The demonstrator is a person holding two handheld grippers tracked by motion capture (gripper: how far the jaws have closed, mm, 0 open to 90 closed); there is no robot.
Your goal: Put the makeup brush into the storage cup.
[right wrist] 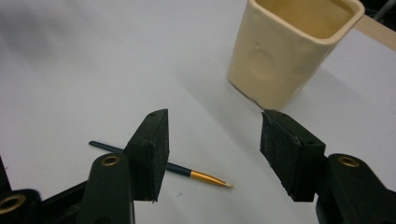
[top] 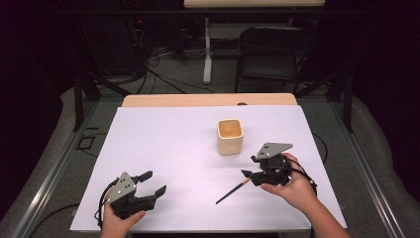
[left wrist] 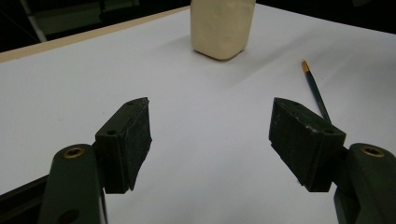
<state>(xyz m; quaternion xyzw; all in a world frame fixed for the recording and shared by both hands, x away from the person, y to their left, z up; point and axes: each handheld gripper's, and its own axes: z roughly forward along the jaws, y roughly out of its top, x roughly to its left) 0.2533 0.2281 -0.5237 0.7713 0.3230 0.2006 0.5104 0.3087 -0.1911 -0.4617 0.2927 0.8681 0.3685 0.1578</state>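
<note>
A cream square cup [top: 230, 136] stands upright on the white sheet [top: 163, 148], right of centre. A thin dark paintbrush [top: 233, 192] with a gold ferrule lies flat nearer the front. My right gripper [top: 249, 166] hangs open just right of the brush's bristle end and in front of the cup. In the right gripper view the brush [right wrist: 187, 171] passes behind one jaw of the right gripper [right wrist: 212, 140], untouched, with the cup [right wrist: 285, 51] beyond. My left gripper [top: 154, 182] is open and empty at the front left. Its own view shows the left gripper [left wrist: 210, 121] facing the cup [left wrist: 223, 28] and brush [left wrist: 316, 91].
The wooden table edge [top: 208, 100] shows past the sheet's far side. A black folding chair [top: 275, 52] and another table's leg [top: 207, 54] stand behind, with cables on the floor. Metal rails run along both sides of the table.
</note>
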